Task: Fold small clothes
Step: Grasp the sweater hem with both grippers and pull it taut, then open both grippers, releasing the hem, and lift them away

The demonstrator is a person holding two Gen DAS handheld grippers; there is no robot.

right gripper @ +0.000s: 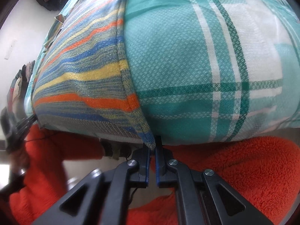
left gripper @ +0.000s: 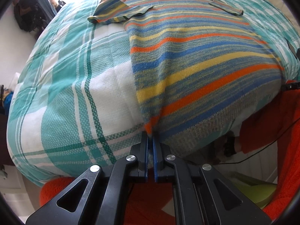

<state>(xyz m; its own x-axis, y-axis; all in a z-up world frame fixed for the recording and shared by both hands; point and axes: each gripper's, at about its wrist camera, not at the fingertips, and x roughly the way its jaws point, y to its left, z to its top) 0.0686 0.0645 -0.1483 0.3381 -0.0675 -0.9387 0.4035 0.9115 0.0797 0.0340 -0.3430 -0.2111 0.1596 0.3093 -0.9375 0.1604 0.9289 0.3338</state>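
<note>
A striped knit sweater (left gripper: 187,43) in blue, orange, yellow and grey lies flat on a teal-and-white plaid bed cover (left gripper: 65,86), its hem at the near edge. My left gripper (left gripper: 151,140) is shut on the sweater's near left hem corner. In the right wrist view the same sweater (right gripper: 84,78) fills the left half, and my right gripper (right gripper: 152,146) is shut on its near right hem corner. One sleeve (left gripper: 116,11) lies folded across the far left, the other sleeve (left gripper: 226,7) at the far right.
The bed cover (right gripper: 206,65) drops off at the near edge, where a person's orange fleece sleeve (right gripper: 234,168) and body press close. A black cable (left gripper: 262,148) trails at the right. Dark bags (left gripper: 30,15) stand by the far wall on the left.
</note>
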